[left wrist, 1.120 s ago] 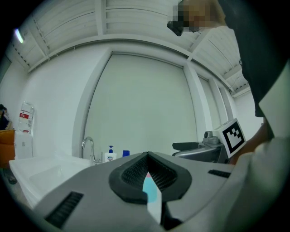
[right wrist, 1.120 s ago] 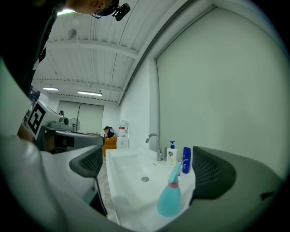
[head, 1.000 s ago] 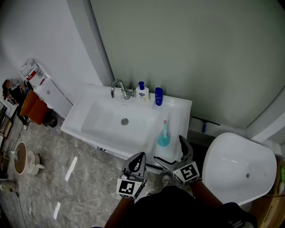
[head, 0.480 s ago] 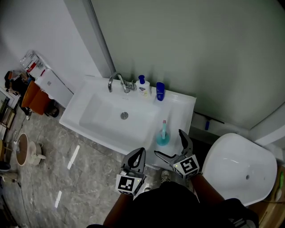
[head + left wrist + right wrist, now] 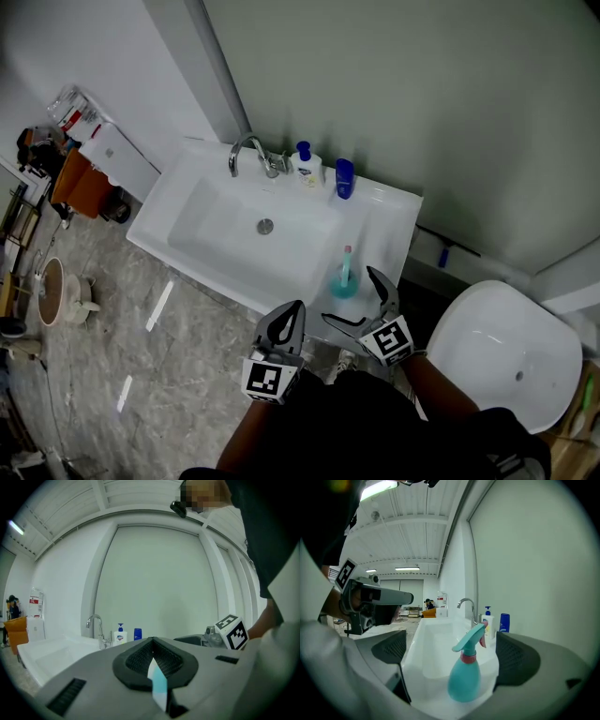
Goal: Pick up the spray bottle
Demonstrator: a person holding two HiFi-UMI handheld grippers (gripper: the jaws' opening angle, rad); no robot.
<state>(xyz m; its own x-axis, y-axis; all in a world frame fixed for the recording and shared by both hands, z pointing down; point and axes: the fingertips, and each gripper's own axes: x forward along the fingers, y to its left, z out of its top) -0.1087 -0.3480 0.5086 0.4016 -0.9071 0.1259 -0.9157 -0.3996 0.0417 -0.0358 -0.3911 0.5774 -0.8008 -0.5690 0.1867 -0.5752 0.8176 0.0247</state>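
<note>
- The teal spray bottle [image 5: 344, 281] stands upright on the flat right ledge of the white sink [image 5: 398, 214]. It is close to the ledge's front edge, at about 4 o'clock from the drain.
- The right tongs [image 5: 351, 298] are released, jaws wide apart, just short of the bottle, which sits at their 12 o'clock without touching either jaw.
- Only the right gripper view shows the bottle's side: pink collar, trigger head pointing left toward the basin, clear room on both flanks between the pads.
- The left tongs [image 5: 292, 315] are clenched, pads meeting, and hang off the sink's front edge at 9 o'clock of the right tongs.
- The left gripper view misses the spray bottle. It shows the faucet [image 5: 95, 625], a soap pump bottle [image 5: 120, 634] and a small blue bottle [image 5: 137, 633] along the back wall.
- In the head view, those two bottles stand well apart from the spray bottle, at its 12 o'clock.
- A white rounded fixture [image 5: 506, 361] sits at 3 o'clock, with a dark gap between it and the sink.
</note>
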